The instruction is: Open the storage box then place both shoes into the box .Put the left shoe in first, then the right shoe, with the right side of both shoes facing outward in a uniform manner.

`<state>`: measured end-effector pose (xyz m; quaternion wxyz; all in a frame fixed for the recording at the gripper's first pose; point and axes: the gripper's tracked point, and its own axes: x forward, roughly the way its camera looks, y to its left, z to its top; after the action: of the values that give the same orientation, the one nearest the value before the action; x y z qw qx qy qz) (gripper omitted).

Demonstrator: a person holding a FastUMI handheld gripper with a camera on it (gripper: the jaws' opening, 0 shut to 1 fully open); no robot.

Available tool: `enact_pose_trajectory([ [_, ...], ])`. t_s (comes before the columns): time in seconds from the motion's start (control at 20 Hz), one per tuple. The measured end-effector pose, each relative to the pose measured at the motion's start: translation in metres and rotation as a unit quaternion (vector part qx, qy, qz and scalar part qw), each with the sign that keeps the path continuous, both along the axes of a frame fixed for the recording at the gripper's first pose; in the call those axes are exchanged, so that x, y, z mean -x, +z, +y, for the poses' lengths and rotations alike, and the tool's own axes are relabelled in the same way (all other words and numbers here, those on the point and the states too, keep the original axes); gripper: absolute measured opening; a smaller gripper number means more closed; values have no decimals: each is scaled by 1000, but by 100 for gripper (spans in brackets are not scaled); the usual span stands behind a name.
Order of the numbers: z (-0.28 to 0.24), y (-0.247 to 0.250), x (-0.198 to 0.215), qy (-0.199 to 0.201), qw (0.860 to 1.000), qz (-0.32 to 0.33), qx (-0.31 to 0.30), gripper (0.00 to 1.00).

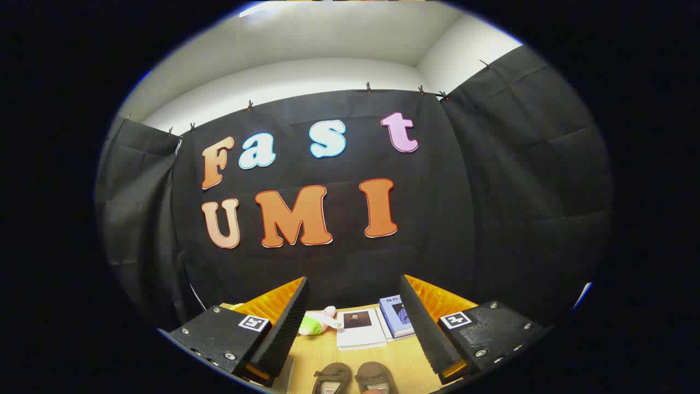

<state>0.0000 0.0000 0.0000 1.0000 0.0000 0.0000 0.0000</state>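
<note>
My gripper [354,287] is held high above the wooden table [328,355], open, with nothing between its two black ribbed fingers [284,323]. Far below, between the fingers, two small brown shoes stand side by side with their toes pointing away: the left shoe [332,376] and the right shoe [375,375]. Only their front parts show, and their heels are cut off.
Beyond the shoes, at the back of the table, lie a white book [358,327] and a blue book [397,315]. A green and pink soft toy [317,323] lies to their left. Black cloth walls close the booth behind and on both sides.
</note>
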Motion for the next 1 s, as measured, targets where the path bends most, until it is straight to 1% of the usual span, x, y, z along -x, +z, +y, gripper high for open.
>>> enact_pose_trajectory([
  [0.2, 2, -8, 5, 10, 999, 17, -26, 98],
  [0.45, -5, -7, 6, -1, 1000, 21, -10, 98],
  [0.6, -6, -4, 6, 0, 1000, 17, -14, 98],
  [1.0, -5, -15, -3, 2, 999, 30, -23, 98],
])
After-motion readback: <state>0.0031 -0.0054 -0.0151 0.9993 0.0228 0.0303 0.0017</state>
